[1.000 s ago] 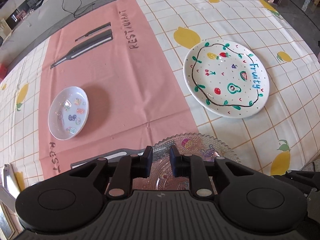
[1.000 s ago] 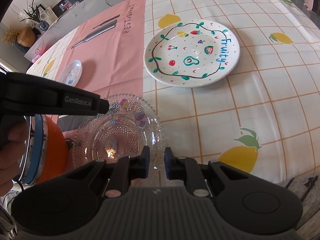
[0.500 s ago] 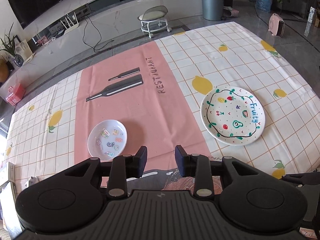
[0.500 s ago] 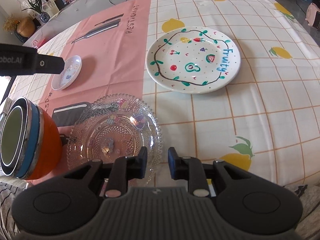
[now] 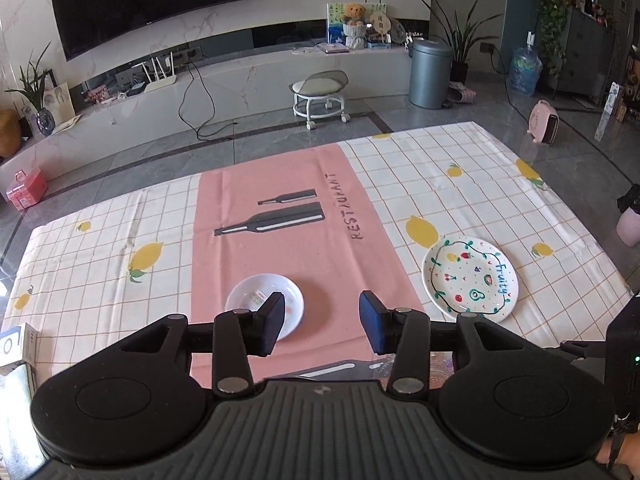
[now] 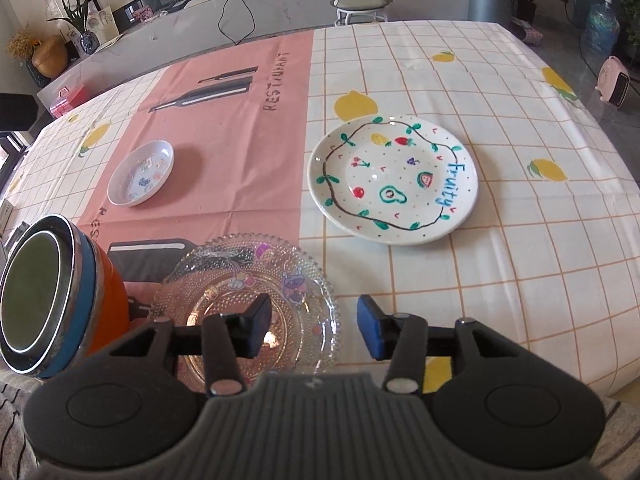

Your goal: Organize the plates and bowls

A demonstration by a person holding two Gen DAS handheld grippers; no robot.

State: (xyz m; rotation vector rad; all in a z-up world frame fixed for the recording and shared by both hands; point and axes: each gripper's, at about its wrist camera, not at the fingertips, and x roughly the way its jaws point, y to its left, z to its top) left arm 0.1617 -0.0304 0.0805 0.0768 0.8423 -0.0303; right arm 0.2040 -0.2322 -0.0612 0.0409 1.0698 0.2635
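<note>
A large white plate painted with fruit and the word "Fruity" (image 6: pixel 394 182) (image 5: pixel 470 278) lies on the checked cloth at the right. A small white dish with stickers (image 6: pixel 141 172) (image 5: pixel 256 300) rests on the pink strip. A clear patterned glass plate (image 6: pixel 246 304) sits at the near edge. My left gripper (image 5: pixel 322 322) hovers high over the table, its jaws opening, nothing between them. My right gripper (image 6: pixel 310 326) hangs just above the glass plate's near right rim, jaws opening and empty.
An orange bowl with blue and steel rims (image 6: pixel 52 300) stands left of the glass plate at the near edge. A small box (image 5: pixel 16 344) lies at the table's left edge. A stool (image 5: pixel 320 96) and bin (image 5: pixel 430 72) stand on the floor beyond.
Both grippers opened from nearly shut. The left one rose and tilted up, so the glass plate slid under it and the room came into view. The right one lifted slightly.
</note>
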